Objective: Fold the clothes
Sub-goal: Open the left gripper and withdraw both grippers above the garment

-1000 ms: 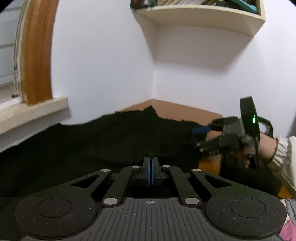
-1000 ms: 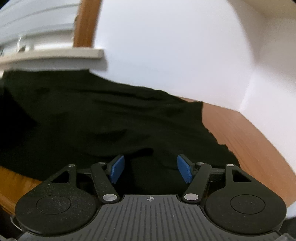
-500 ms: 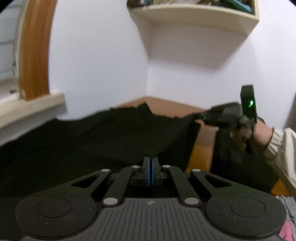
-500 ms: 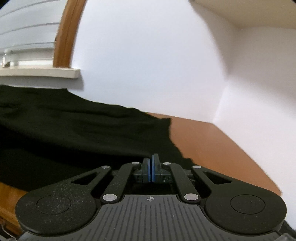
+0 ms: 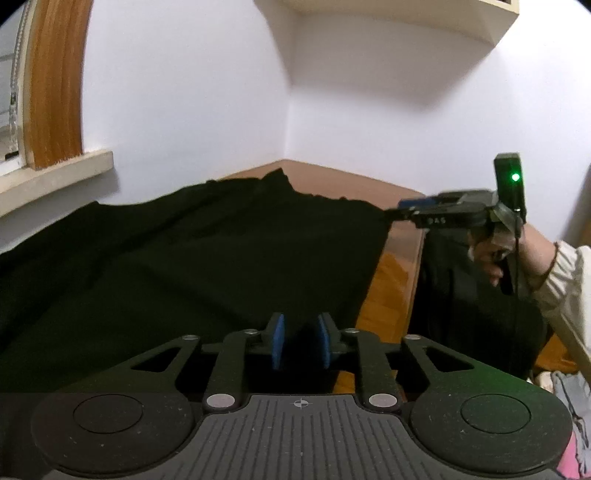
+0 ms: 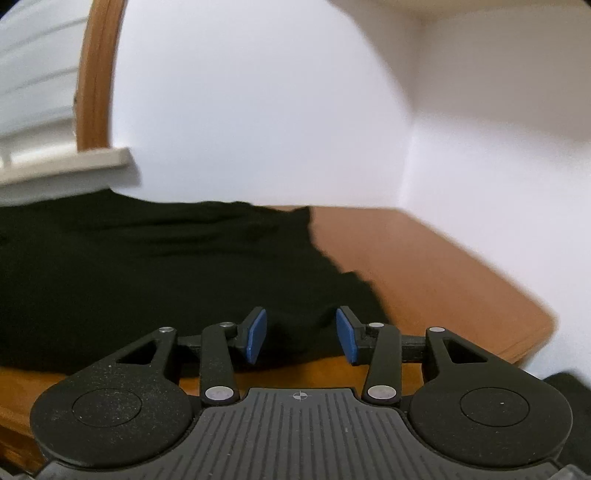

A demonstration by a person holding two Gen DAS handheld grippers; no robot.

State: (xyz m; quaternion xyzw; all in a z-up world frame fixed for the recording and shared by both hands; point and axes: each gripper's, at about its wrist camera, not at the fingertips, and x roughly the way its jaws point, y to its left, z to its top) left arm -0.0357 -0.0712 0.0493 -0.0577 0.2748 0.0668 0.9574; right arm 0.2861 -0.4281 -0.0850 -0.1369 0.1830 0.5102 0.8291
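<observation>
A black garment (image 5: pixel 192 258) lies spread over a wooden table (image 5: pixel 391 280). In the left wrist view my left gripper (image 5: pixel 301 341) sits at the garment's near edge. Its jaws are opening, and dark cloth lies in the gap without the blue pads (image 5: pixel 277 341) pressing it. To the right, a hand (image 5: pixel 491 254) holds my right gripper (image 5: pixel 406 205) level at the garment's right corner. In the right wrist view the right gripper (image 6: pixel 302 334) is opening too, and the cloth's (image 6: pixel 147 266) edge lies loose between its pads (image 6: pixel 256 334).
White walls meet in a corner behind the table (image 6: pixel 443 266). A window sill (image 5: pixel 55 177) with a wooden frame (image 5: pixel 55 92) is at the left and a shelf (image 5: pixel 388 14) hangs above. A dark object (image 5: pixel 472 314) stands past the table's right edge. Pink-and-white fabric (image 5: pixel 576 443) shows at the lower right.
Half a second ago both grippers were shut on the cloth's edge; now both have their jaws apart. The right gripper has shifted right and rolled to level.
</observation>
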